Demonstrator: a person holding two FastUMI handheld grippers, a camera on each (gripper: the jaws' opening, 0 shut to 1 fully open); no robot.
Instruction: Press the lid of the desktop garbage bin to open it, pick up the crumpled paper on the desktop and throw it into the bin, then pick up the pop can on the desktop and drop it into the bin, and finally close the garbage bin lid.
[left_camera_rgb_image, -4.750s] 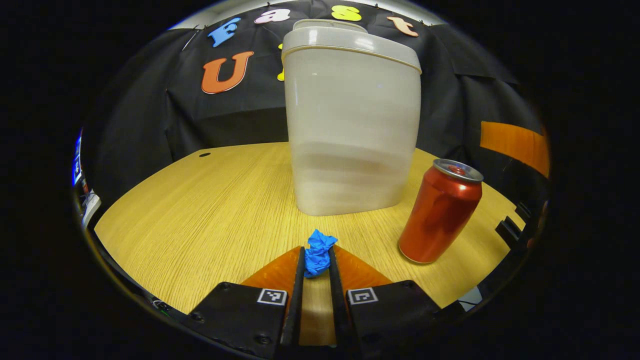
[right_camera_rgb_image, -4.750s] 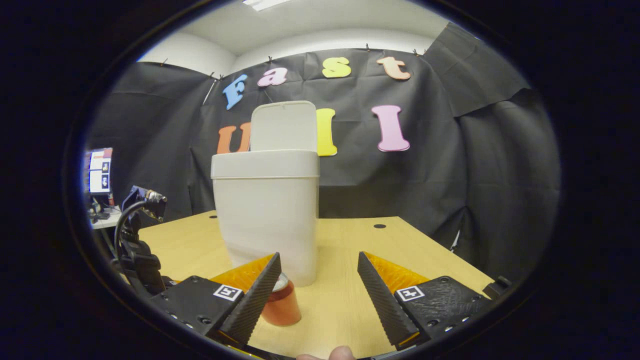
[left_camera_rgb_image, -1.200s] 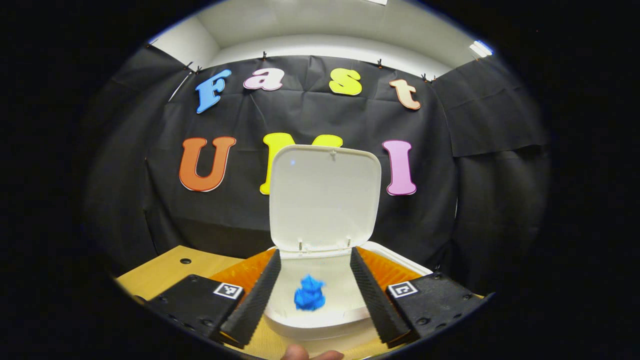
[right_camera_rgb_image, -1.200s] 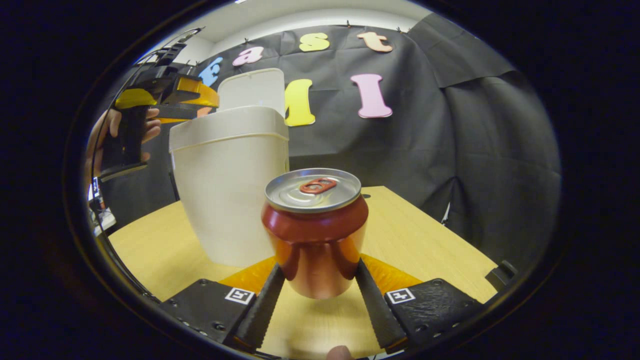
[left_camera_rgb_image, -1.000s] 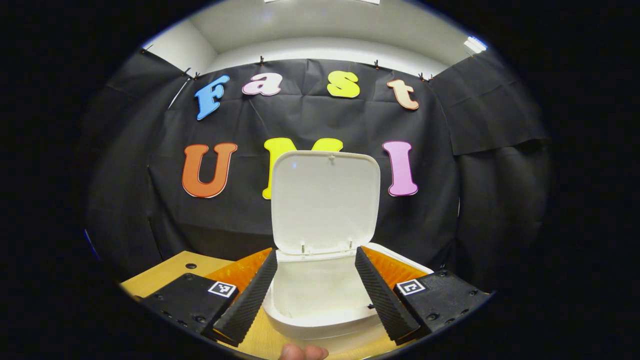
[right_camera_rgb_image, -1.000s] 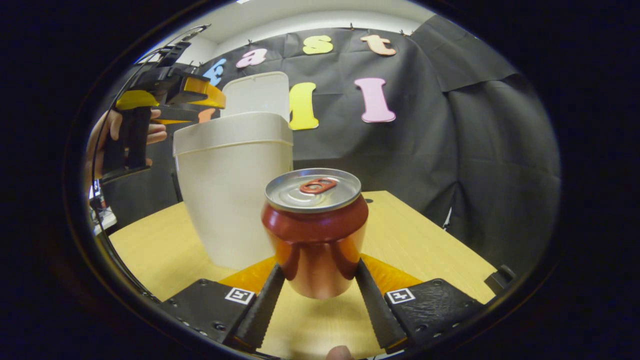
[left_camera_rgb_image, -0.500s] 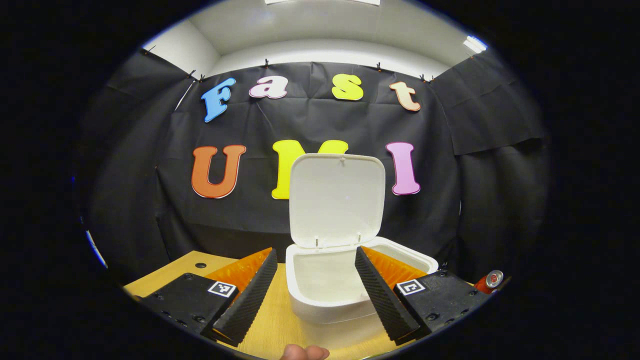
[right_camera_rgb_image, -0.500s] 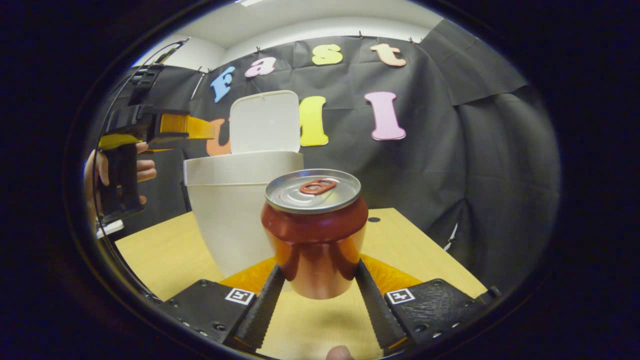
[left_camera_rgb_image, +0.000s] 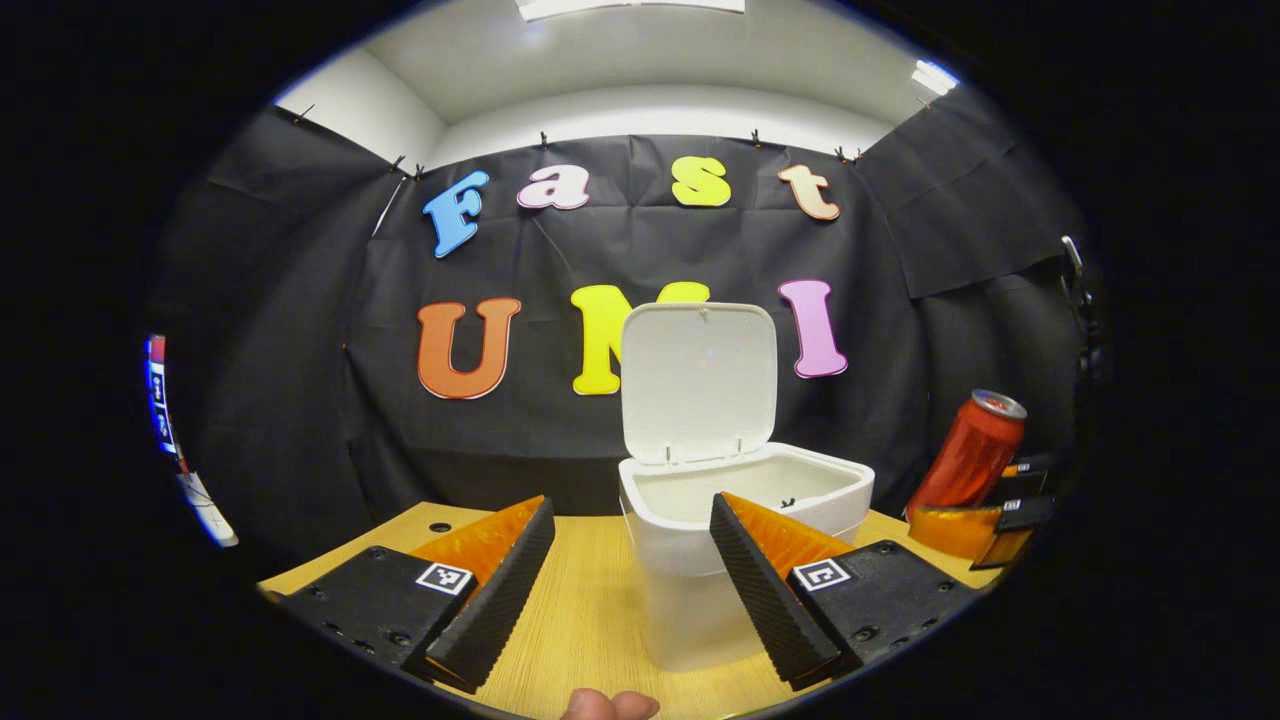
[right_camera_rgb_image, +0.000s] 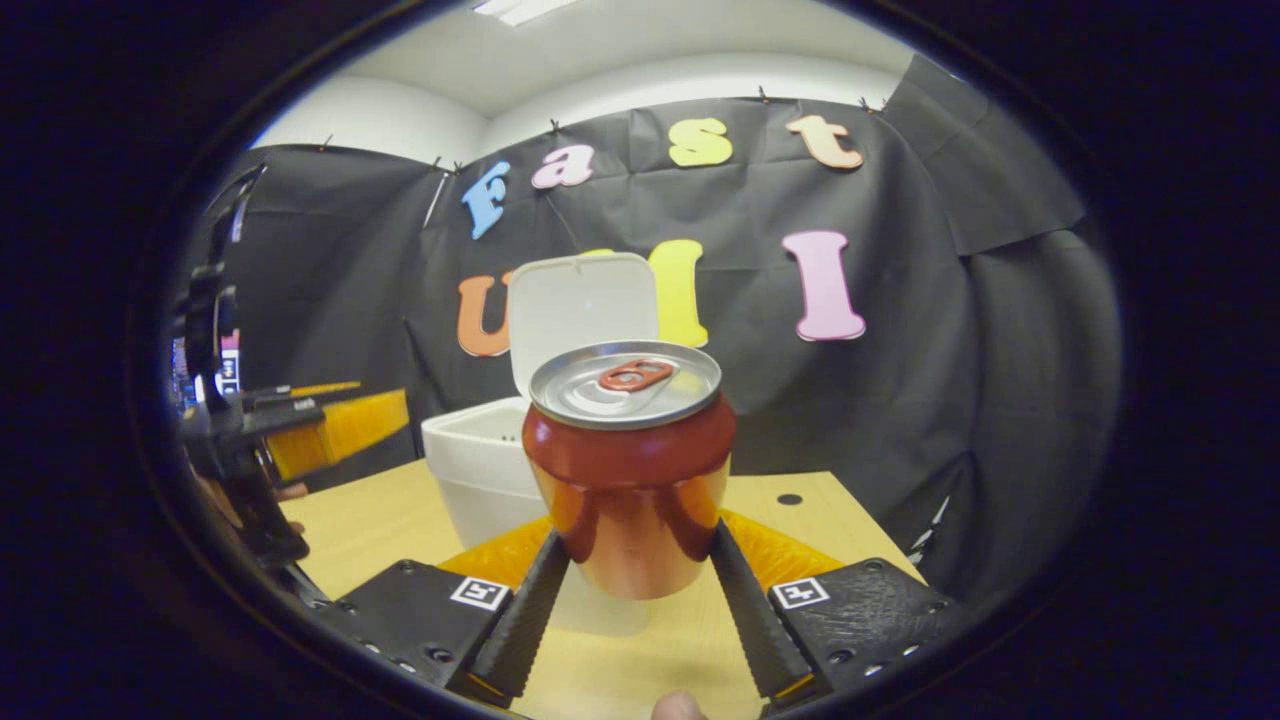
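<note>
Clamping the pop can (right_camera_rgb_image: 628, 465) between both fingers of our right gripper (right_camera_rgb_image: 638, 590), we hold it upright and clear of the desktop (right_camera_rgb_image: 800, 520), with the garbage bin (right_camera_rgb_image: 480, 465) just behind it and to its left. Our left gripper (left_camera_rgb_image: 630, 575) has its fingers spread wide apart with nothing between them, facing the bin from near the desk's edge.

We judge the step in hand to be carrying the can over the bin's mouth. To do it well, we should lift until the can's base clears the rim, bring it over the middle of the opening, and only then part the fingers; the lid (right_camera_rgb_image: 583, 305) stands upright at the back, so we keep the can off it lest we knock it shut. The free gripper should stay aside of that path.

Counting: one bin, one lid, one can, two grippers. The crumpled paper we cannot see; we take it to lie inside the bin, whose floor is hidden from us.
</note>
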